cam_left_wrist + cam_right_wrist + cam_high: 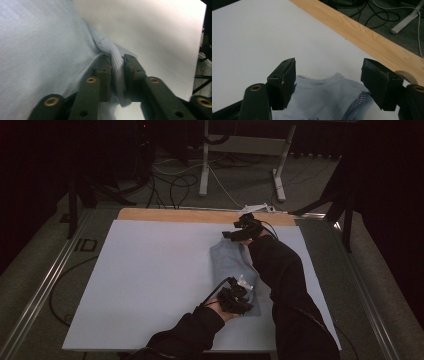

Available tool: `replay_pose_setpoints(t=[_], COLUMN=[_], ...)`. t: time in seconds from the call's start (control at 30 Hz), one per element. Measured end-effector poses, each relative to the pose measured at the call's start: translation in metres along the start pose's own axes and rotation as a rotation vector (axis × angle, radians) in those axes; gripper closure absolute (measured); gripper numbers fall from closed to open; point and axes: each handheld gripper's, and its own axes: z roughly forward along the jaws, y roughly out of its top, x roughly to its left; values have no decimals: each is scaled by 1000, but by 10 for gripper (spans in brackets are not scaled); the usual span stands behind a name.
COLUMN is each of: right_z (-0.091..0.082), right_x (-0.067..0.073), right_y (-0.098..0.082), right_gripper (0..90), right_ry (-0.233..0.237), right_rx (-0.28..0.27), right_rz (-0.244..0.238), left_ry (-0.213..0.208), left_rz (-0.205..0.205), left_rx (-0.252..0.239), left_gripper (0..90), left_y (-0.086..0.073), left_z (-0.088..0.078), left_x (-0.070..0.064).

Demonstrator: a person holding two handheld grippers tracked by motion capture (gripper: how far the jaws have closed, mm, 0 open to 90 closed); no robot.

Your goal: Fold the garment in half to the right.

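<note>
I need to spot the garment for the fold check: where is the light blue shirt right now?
In the high view the light blue shirt lies folded on the white table cover, right of centre, between the two hand-held grippers.

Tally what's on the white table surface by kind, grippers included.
Light blue garment: 1
Handheld grippers: 2, the left gripper with jaws around a ribbed fold of the garment, and the right gripper with jaws open above its far end
Tape roll at the wooden edge: 1
Total: 4
</note>
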Motion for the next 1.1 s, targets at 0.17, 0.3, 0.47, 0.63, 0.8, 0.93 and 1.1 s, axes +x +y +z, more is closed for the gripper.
replay_pose_setpoints(t=[0.17, 0.3, 0.47, 0.63, 0.8, 0.93, 1.1], right_z=[-6, -12, -16, -18, -19, -20, -21], right_x=[3, 5, 6, 5, 5, 4, 3], right_y=[-3, -4, -8, -10, -10, -11, -10], right_gripper=[276, 276, 279, 283, 282, 250, 158], right_ry=[4, 11, 8, 9, 16, 30, 44], right_rx=[-12, -30, -30, -39, -44, -50, -50], right_rz=[-2, 6, 1, 14, 18, 30, 38], left_ry=[-25, -22, 4, 8, 18, -18, -75], left_rz=[4, 19, 11, -18, 5, 19, 27], left_rx=[12, 16, 25, -22, -4, 14, 15], left_gripper=[674, 669, 857, 861, 857, 771, 713], left_y=[0, 2, 4, 13, 15, 11, 9], left_z=[6, 8, 13, 13, 22, 30, 29], left_x=[-1, -5, -6, -11, -16, -15, -19])
